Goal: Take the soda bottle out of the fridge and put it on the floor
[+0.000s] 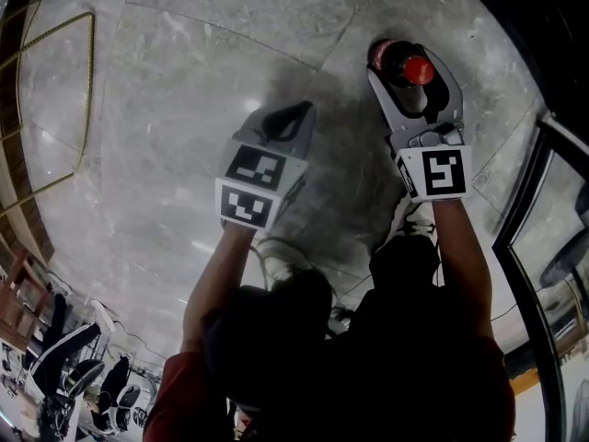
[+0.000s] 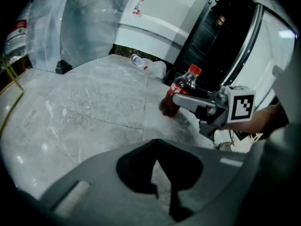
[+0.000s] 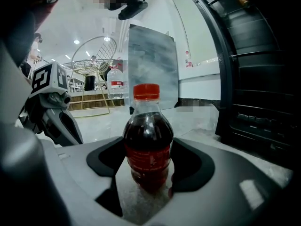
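Two grippers are out over the pale marble floor (image 1: 184, 109), one in each of the person's hands. Both bare forearms stretch forward and down, the right reaching further ahead than the left.

One soda bottle (image 3: 148, 145) stands upright near the open black fridge (image 3: 263, 102). It holds dark cola and has a red cap (image 3: 146, 91) and a red label. Its base looks to be down on the floor. The white lettering on the label is too blurred to read.

The right gripper (image 1: 411, 76) has its two dark pads pressed against the bottle's sides at about label height, pinching it. The left gripper (image 1: 293, 116) holds nothing. Its jaws are pressed together to a point, with only a thin sliver of floor showing behind the tips, and it hangs off to the left, apart from the bottle.

Each gripper carries one cube of black-and-white square markers. Further off, one clear bottle (image 2: 138, 60) lies on the floor by the wall, and its red-and-white label is unreadable too.
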A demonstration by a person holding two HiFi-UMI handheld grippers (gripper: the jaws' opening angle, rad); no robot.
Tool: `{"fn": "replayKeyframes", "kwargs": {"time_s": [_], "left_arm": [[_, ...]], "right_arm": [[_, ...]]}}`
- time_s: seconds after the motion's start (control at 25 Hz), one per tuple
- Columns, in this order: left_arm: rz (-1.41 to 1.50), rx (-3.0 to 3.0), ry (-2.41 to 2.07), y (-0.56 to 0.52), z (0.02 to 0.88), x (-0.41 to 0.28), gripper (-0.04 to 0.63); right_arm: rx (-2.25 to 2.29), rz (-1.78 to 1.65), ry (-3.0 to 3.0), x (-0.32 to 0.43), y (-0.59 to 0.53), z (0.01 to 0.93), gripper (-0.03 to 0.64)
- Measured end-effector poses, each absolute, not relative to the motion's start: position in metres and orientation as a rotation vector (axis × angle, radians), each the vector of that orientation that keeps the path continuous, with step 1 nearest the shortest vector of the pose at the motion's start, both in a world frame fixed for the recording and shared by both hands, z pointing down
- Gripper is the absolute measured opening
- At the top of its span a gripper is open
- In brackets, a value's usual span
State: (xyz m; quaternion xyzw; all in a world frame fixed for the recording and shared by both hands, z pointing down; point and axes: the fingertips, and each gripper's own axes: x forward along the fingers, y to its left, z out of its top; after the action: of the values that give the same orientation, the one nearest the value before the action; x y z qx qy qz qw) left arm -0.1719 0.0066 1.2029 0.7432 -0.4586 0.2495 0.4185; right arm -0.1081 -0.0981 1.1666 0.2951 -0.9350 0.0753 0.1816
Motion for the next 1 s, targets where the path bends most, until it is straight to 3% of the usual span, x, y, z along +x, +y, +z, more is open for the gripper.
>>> {"fn": "replayKeyframes", "kwargs": {"time_s": [1.0], "left_arm": [[0.673, 1.917, -1.100, 0.006, 1.206, -0.154, 0.001]], "right_arm": [[0.868, 0.321, -2.546, -0.067, -0.053, 1.175, 0.301]]}}
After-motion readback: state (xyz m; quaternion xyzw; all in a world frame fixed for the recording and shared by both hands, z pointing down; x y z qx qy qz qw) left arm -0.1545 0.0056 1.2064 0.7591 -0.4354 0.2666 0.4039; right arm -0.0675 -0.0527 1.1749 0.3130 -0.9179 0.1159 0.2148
